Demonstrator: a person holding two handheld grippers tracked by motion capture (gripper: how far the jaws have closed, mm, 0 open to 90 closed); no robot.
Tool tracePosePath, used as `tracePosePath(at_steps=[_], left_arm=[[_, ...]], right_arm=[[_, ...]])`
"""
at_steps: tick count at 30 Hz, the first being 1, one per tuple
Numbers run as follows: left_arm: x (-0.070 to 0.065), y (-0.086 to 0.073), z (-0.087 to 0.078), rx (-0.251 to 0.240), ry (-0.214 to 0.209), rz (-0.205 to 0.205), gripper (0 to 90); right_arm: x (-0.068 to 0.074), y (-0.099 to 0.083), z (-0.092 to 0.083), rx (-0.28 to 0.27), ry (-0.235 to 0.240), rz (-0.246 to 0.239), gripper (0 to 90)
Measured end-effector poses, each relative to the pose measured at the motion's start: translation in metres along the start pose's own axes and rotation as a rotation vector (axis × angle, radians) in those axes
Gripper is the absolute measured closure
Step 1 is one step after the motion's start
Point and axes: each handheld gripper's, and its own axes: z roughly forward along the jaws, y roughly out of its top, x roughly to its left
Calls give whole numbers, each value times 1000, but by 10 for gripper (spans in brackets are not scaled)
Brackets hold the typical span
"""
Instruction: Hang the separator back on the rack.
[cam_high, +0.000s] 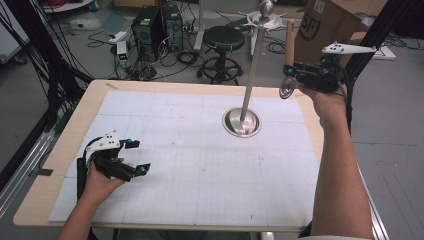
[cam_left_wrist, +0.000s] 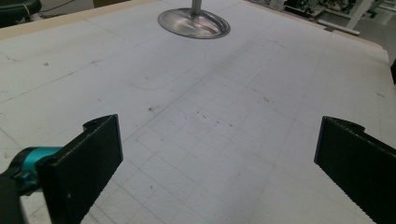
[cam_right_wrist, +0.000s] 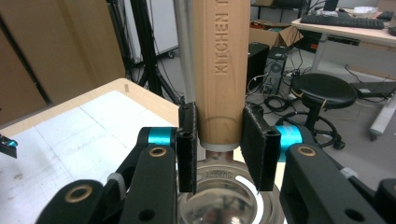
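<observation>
Item: wooden-handled ladle (cam_right_wrist: 219, 70), pinched at the handle's lower end by our right hand-held gripper (cam_right_wrist: 219, 149), metal bowl (cam_right_wrist: 219, 200) just below the jaws, raised off the surface (cam_high: 200, 175). We judge it stiff, light, bowl-heavy; the wood grips best. Beyond: hanging stand (cam_high: 252, 70). Left hand-held gripper (cam_high: 134, 156) spread, empty.

The left tongs (cam_high: 136, 156) sit low over the near left part of the desk (cam_high: 65, 150), jaws spread wide with nothing between them, the left hand (cam_high: 100, 180) wrapped around the body and the forearm coming in from the bottom edge. The right tongs (cam_high: 290, 80) are raised high at the far right, jaws clamped on a wooden handle (cam_right_wrist: 219, 70), the right forearm (cam_high: 340, 175) reaching up and forward.
</observation>
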Motion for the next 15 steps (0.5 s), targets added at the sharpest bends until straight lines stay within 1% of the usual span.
tracePosePath(at_steps=[4, 10, 14, 15], left_arm=[[0, 0, 0, -1, 0, -2, 16], [-1, 0, 1, 2, -2, 0, 16], [-1, 0, 1, 0, -1, -1, 16], [-1, 0, 0, 4, -1, 2, 16]], right_arm=[[4, 0, 2, 8, 16, -18, 687], [9, -2, 5, 8, 31, -28, 687], [13, -3, 8, 19, 35, -31, 687], [14, -2, 8, 20, 39, -39, 687]])
